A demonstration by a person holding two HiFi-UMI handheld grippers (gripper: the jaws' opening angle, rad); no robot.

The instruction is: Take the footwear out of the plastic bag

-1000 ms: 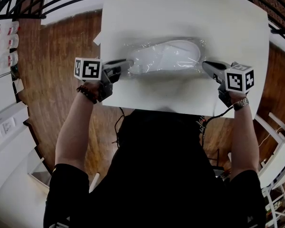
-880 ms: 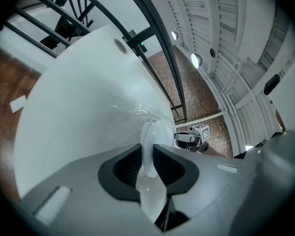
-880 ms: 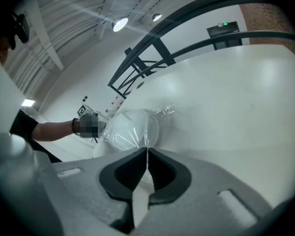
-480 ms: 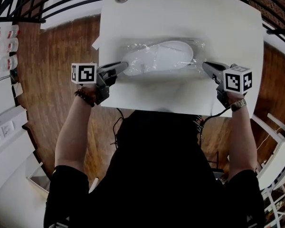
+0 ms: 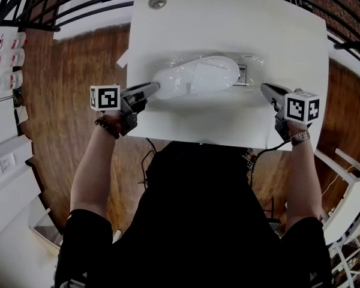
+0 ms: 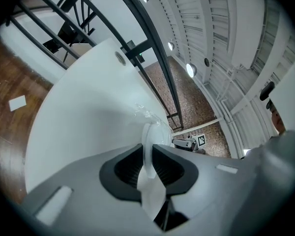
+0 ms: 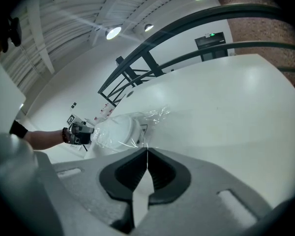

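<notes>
**Operator:** Checking the hold before the next pull. What does each side have?

**Checker:** The left gripper (image 5: pixel 150 89) has its fingers closed down to a narrow gap on a thin white rim at the left end of the shoe (image 5: pixel 195 75). The right gripper (image 5: pixel 266 88) has its fingers fully closed on a pinch of clear film at the right end of the plastic bag (image 5: pixel 252 69). The shoe lies mid-tabletop. Its left end is clear of the bag, and its right end still appears to be under film.

**Operator:** What are the failure points?

**Checker:** There are three.
1. The film is thin and slick. It may slide out of the right fingers or tear under a sharp pull, and the bag would then follow the shoe.
2. The left grip covers only a narrow rim. A twist could pull it free.
3. The film may snag on the shoe's right end, and both items would drag together.

**Operator:** What room is there to move?

**Checker:** The left gripper sits at the left edge of the tabletop (image 5: pixel 228 17), with the hand already over the floor, so the shoe could leave that edge unsupported. The right side has bare surface out to its edge. The far half is open apart from a round fitting (image 5: pixel 157 2) in the corner. The near edge is close to the body.
</notes>
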